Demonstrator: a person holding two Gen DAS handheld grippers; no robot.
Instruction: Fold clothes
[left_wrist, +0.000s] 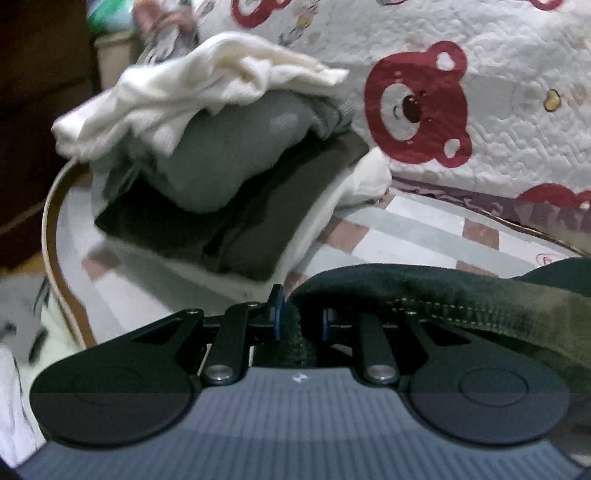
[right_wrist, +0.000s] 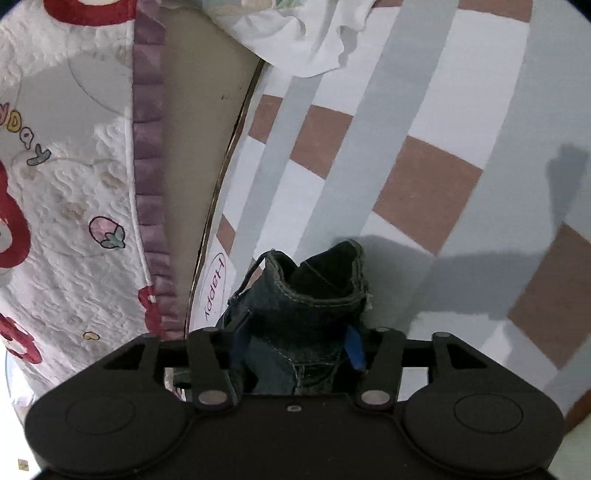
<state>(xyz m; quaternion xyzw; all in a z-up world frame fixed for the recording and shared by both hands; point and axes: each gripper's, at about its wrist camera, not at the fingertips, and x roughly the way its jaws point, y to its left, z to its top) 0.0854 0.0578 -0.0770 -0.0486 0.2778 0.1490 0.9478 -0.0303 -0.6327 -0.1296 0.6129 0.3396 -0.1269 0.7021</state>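
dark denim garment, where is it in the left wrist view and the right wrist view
Left wrist: dark denim garment at lower right, its edge pinched in the left gripper.
Right wrist: bottom centre, a bunched stitched hem standing between the right gripper's blue pads.
Shared landmark: the checked table cover of grey stripes and brown squares.

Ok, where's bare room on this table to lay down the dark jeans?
Free: the checked tablecloth ahead of the dark denim jeans, right of the bear-print quilt. Crowded: the stack of folded clothes at the table's far-left edge.
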